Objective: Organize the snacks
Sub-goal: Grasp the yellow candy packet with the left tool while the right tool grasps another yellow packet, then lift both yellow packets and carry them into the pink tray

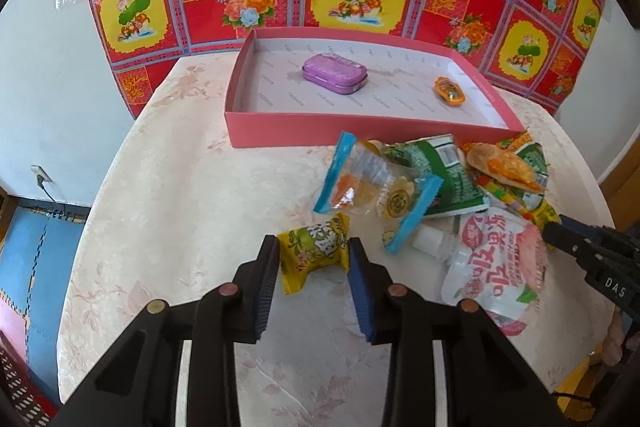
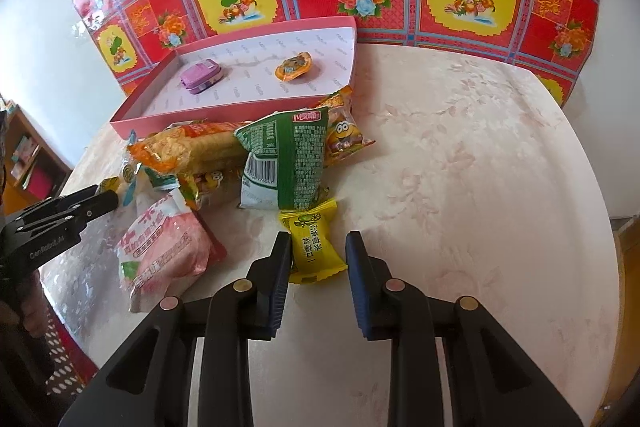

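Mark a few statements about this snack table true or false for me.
1. The pink box holds a purple tin and an orange candy. True.
2. The left hand-held gripper is open and empty. False: it is shut on a yellow-wrapped snack.
3. The green packet lies inside the pink box. False: it lies on the table, in front of the box.
4. The pink jelly pouch lies outside the box. True.
5. A second yellow snack sits between the fingers of the right hand-held gripper. True.
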Tool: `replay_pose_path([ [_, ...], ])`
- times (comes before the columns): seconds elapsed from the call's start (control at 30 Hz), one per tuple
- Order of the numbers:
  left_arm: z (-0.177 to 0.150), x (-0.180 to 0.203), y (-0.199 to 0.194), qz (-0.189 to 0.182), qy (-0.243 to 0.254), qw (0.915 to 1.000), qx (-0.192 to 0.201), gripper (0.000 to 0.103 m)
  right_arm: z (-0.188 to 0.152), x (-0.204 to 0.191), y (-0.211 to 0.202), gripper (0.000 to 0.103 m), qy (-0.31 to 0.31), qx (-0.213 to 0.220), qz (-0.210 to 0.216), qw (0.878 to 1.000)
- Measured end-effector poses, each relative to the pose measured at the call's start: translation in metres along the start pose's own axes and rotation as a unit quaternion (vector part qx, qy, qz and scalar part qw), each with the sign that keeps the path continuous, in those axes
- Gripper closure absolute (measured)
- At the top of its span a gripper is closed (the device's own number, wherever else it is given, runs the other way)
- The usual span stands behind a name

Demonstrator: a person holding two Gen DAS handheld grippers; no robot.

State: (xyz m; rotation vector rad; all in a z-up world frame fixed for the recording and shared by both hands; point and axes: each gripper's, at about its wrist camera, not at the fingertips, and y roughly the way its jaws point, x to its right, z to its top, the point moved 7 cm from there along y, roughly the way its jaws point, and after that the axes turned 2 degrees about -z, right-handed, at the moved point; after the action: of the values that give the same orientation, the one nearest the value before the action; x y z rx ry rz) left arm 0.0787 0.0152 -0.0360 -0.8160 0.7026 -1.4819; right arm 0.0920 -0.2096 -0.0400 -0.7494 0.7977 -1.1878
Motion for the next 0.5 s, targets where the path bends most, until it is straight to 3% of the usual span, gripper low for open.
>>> replay_pose_path([
  [0.5, 0.011, 0.006, -0.027, -0.005, 0.007, 0.9994, 0.032, 0.068, 0.013, 0.003, -0.036, 0.075, 0.007, 0.042, -0.001, 0.999],
])
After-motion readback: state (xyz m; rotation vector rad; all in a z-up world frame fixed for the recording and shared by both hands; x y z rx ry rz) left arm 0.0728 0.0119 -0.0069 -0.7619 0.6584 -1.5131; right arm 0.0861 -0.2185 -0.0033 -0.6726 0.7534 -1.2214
